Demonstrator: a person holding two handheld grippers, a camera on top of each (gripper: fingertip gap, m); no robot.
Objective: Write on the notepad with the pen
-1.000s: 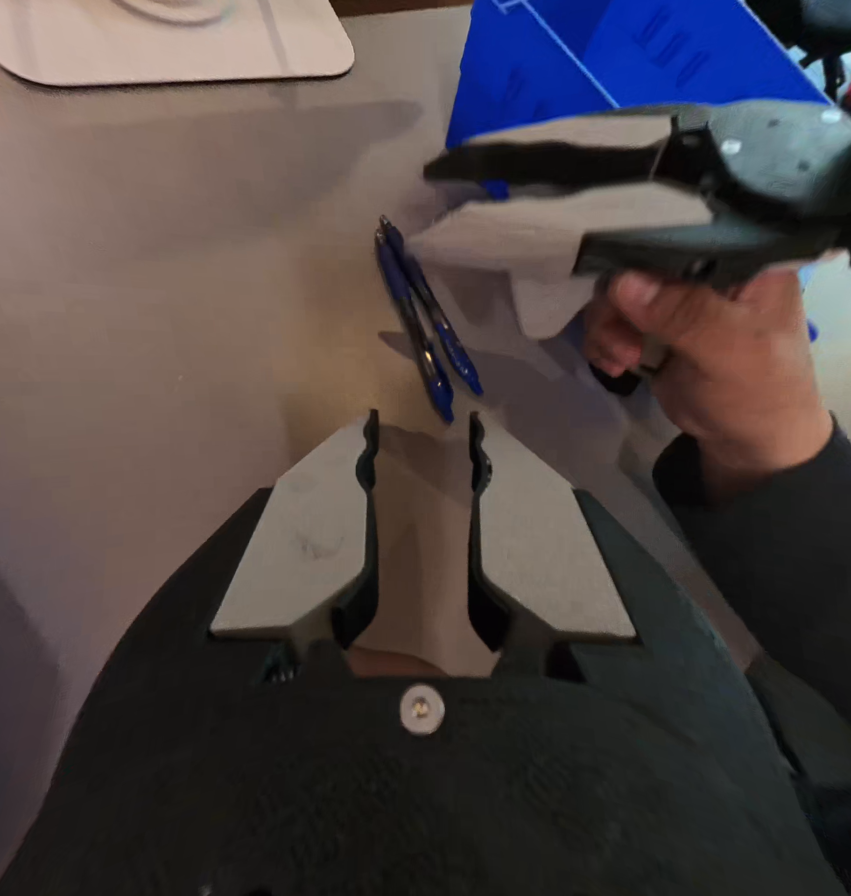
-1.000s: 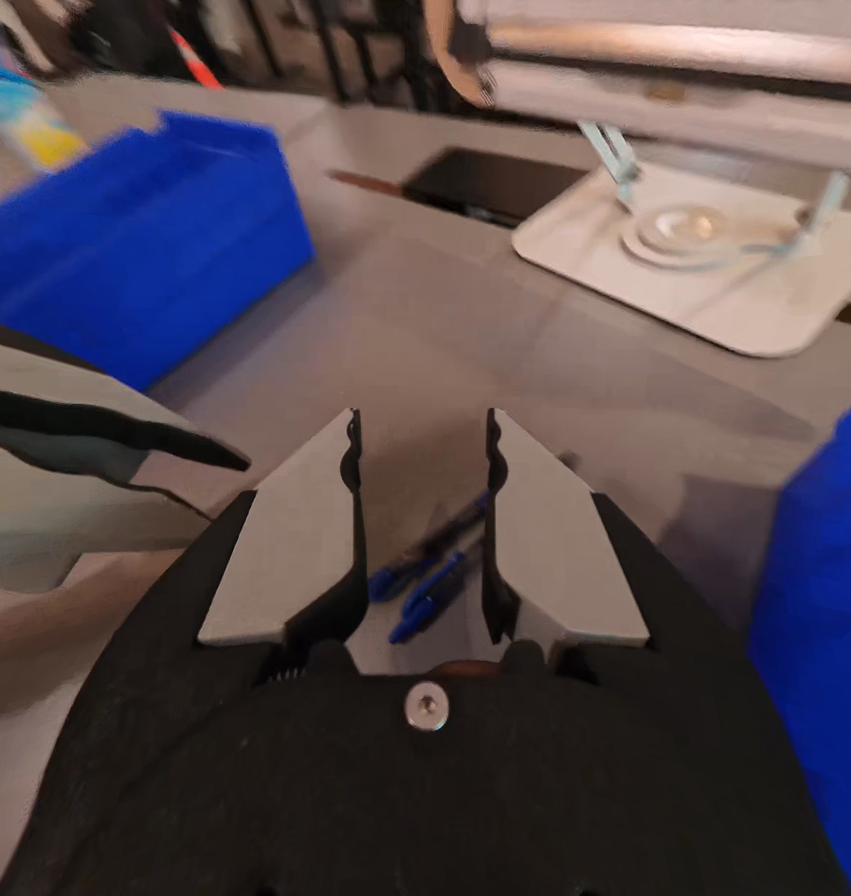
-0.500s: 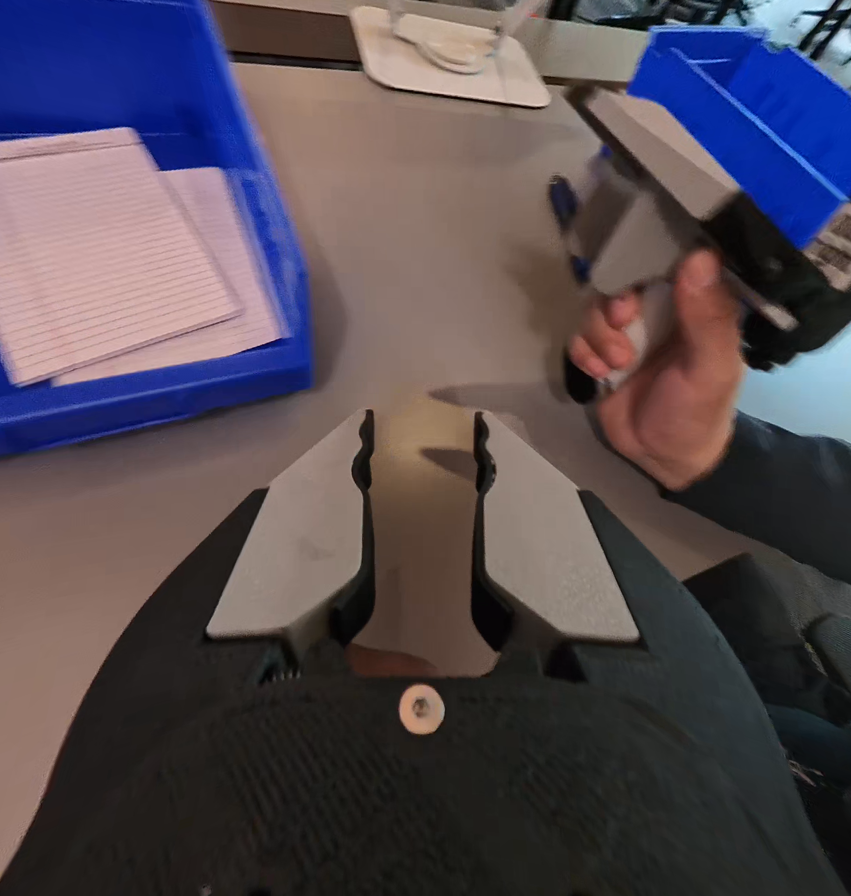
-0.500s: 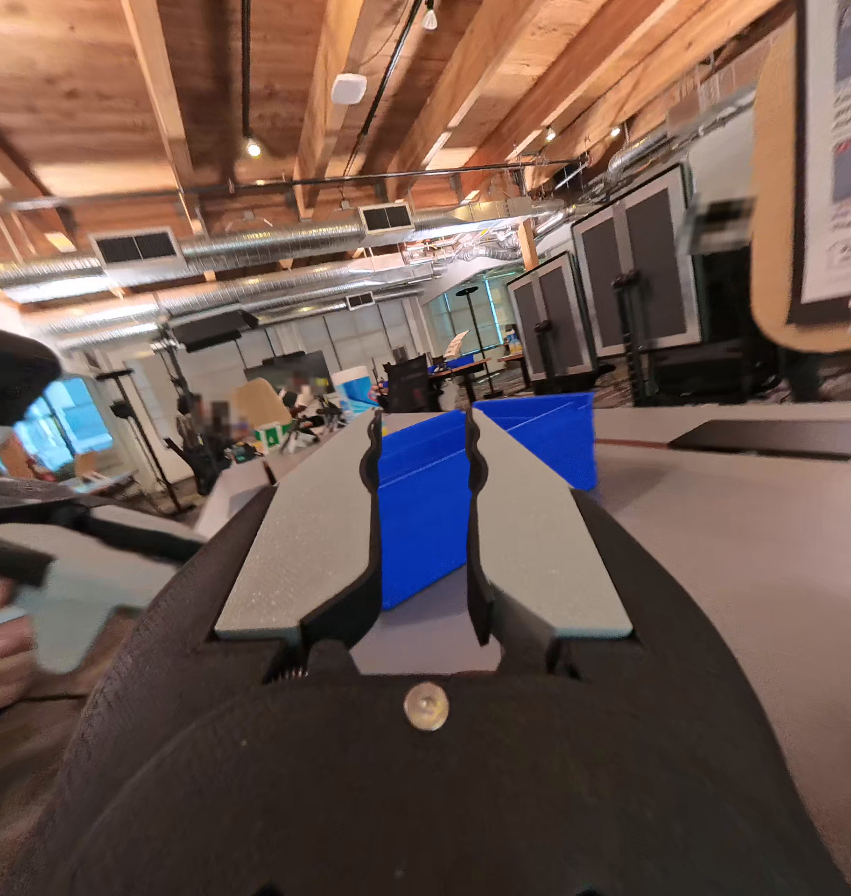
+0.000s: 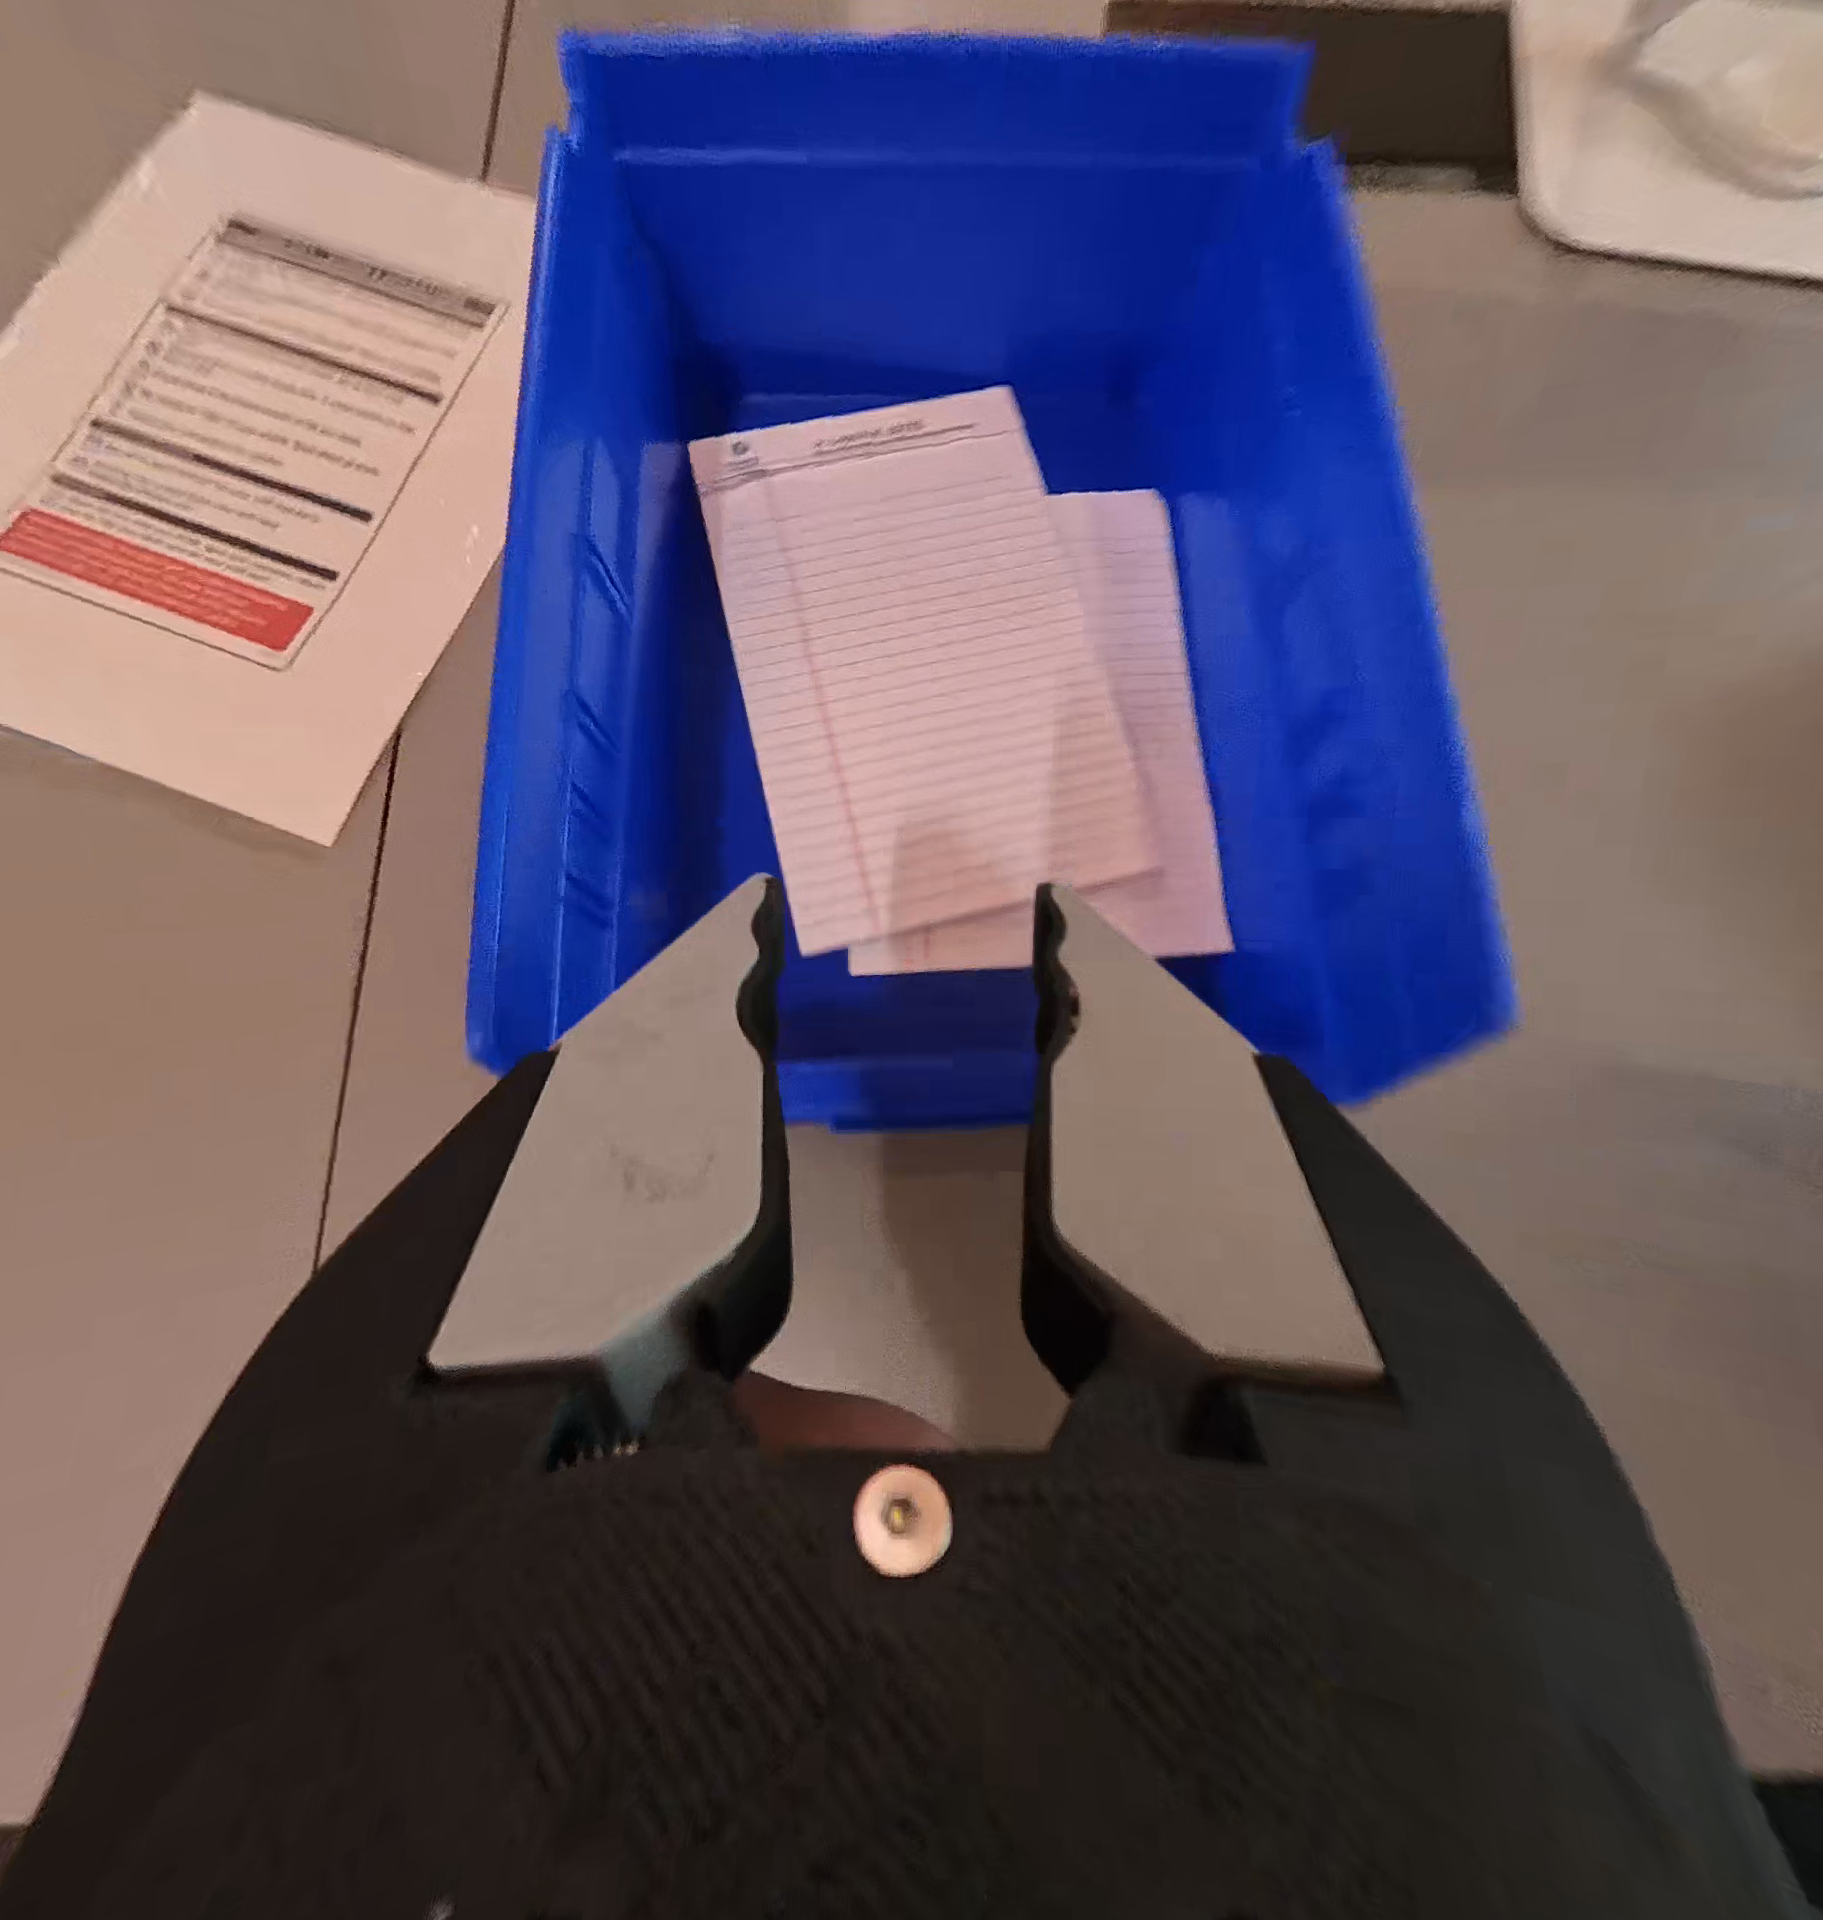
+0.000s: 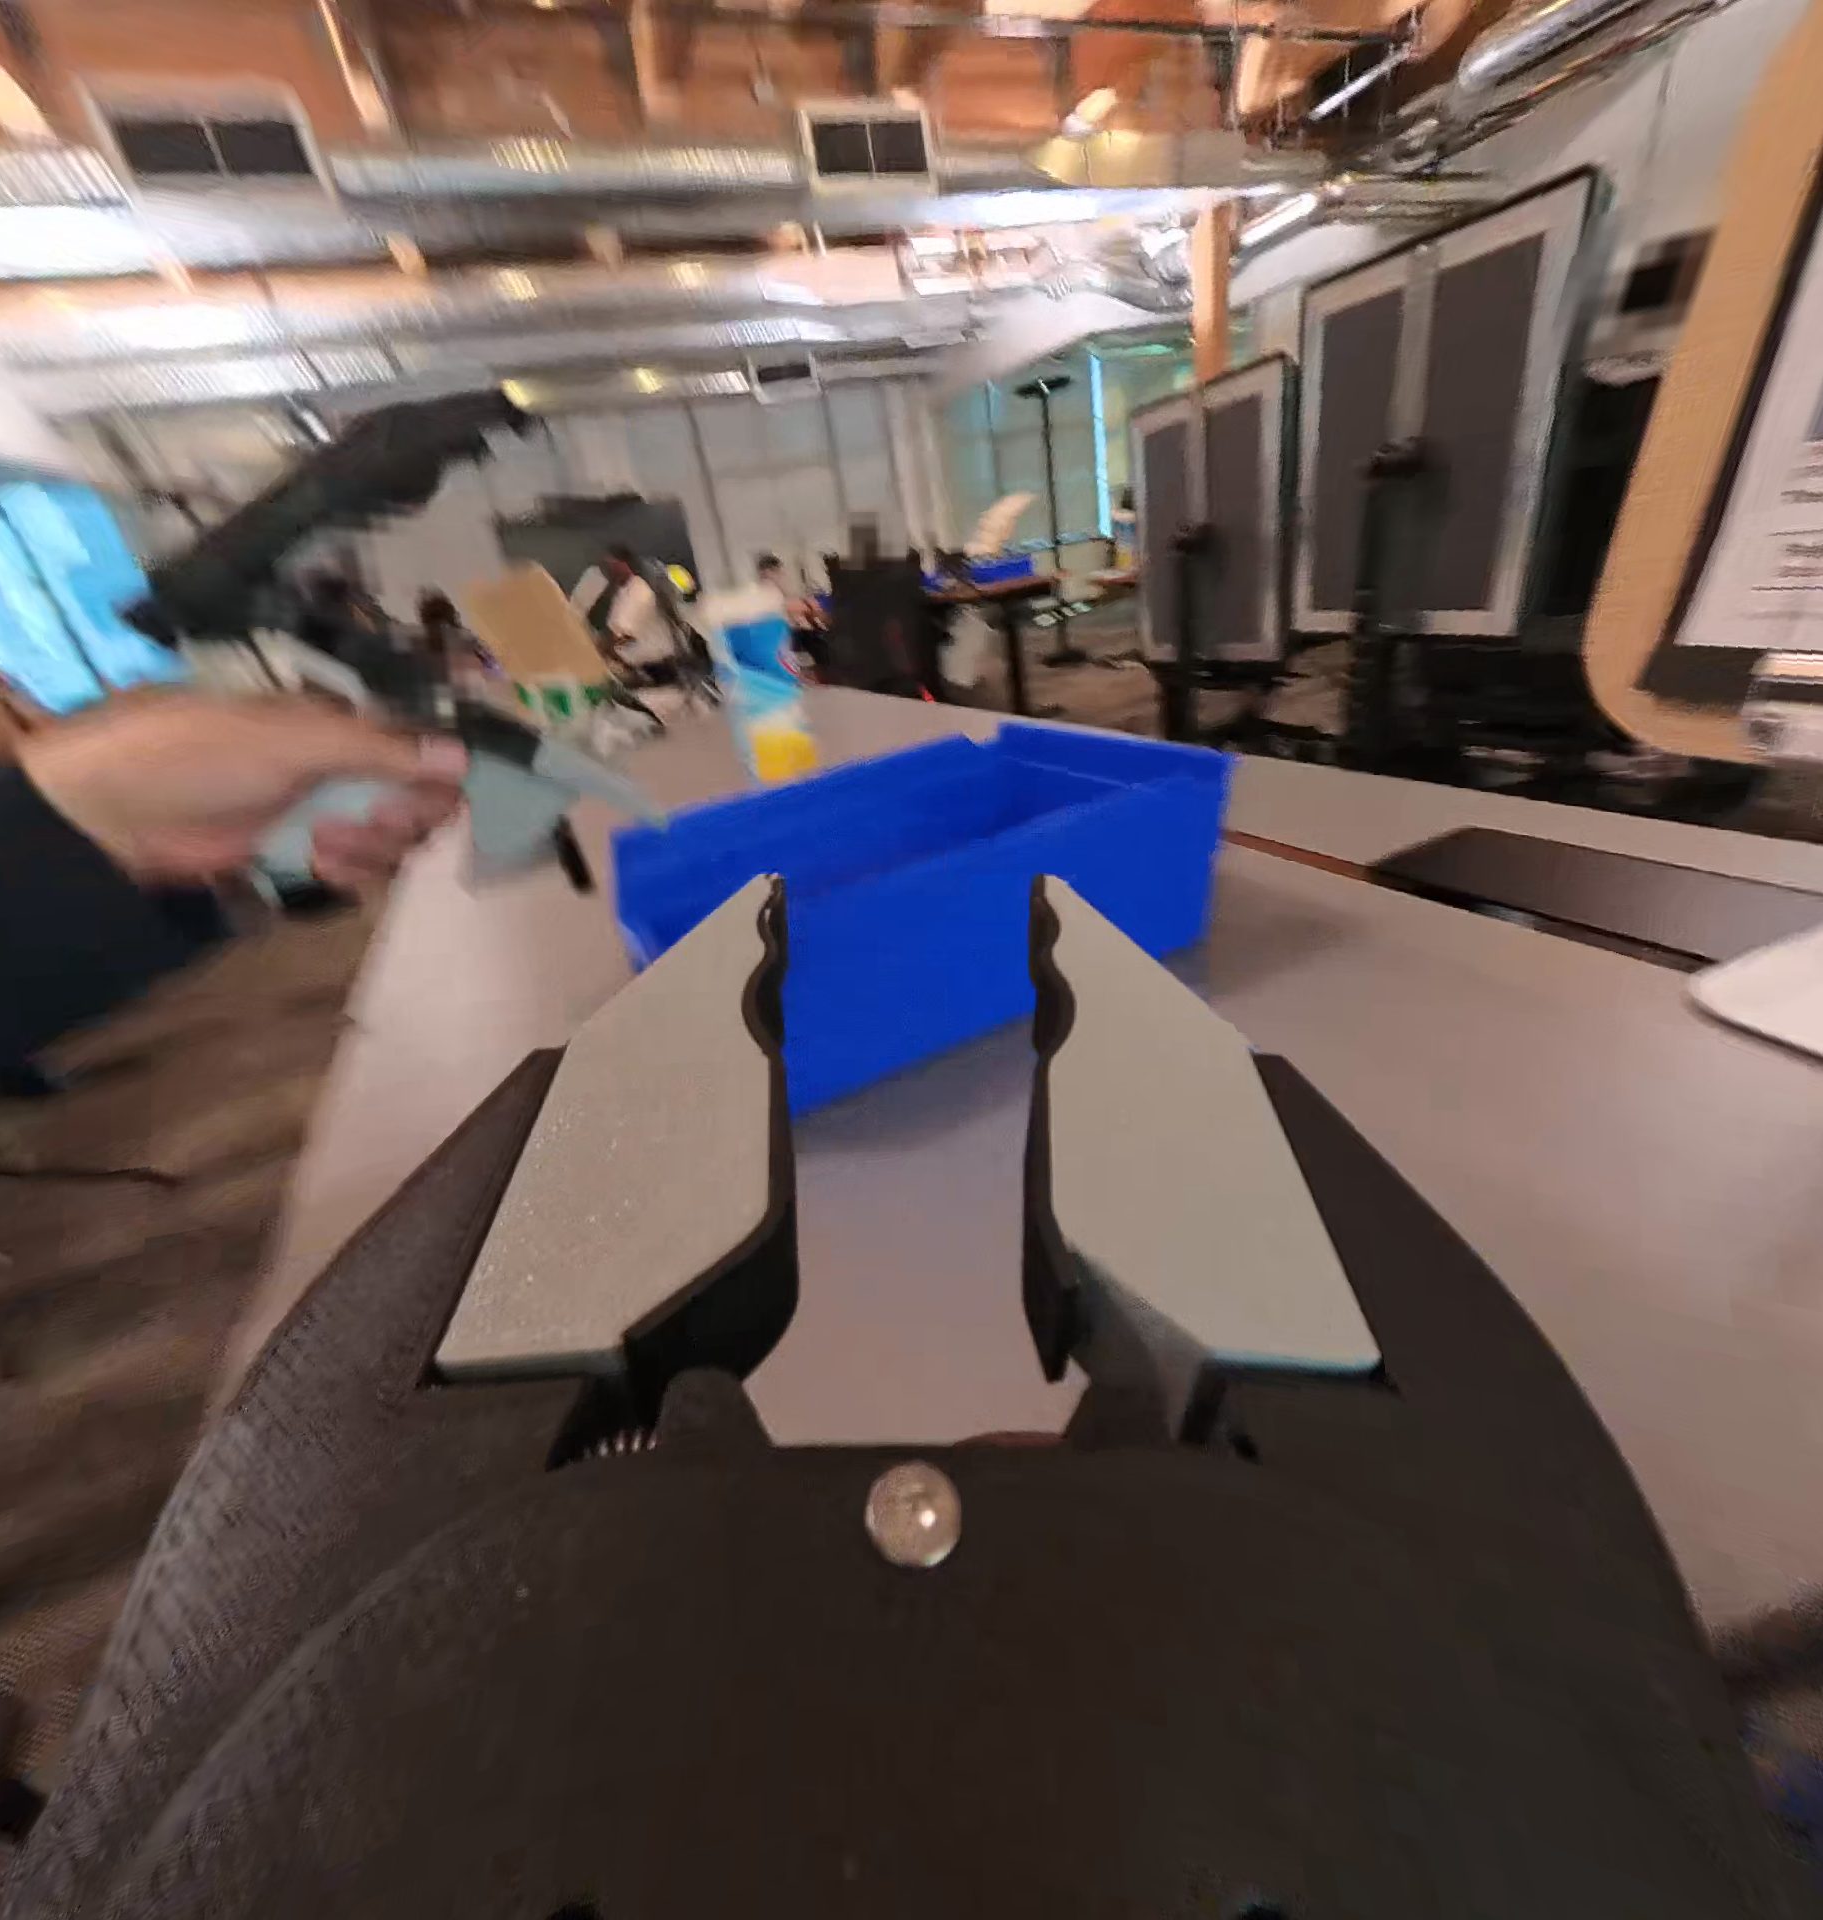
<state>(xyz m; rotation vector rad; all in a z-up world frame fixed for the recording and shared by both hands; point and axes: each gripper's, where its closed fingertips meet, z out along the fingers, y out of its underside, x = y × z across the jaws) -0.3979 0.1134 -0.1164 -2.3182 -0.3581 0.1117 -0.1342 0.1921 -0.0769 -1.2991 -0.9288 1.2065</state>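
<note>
Notepad (image 5: 917, 665) lies flat in the blue bin (image 5: 595, 623) at frame centre, atop a second lined pad (image 5: 1167, 727), with my left gripper (image 5: 899, 914) hovering over the bin's near edge, fingers apart and empty. Printed sheet (image 5: 211, 457) sits upper left on the table (image 5: 1613, 727). My right gripper (image 6: 899, 925), fingers also apart and empty, faces the bin from the side.

My left tool (image 5: 899, 914): matt black ribbed plastic body w/ smooth grey fingers (image 5: 637, 1164), shiny metal screw (image 5: 900, 1519). Bin (image 5: 595, 623) is glossy blue plastic; notepad (image 5: 928, 665) is lined matt paper. Tabletop (image 5: 159, 1039) smooth matt grey.
</note>
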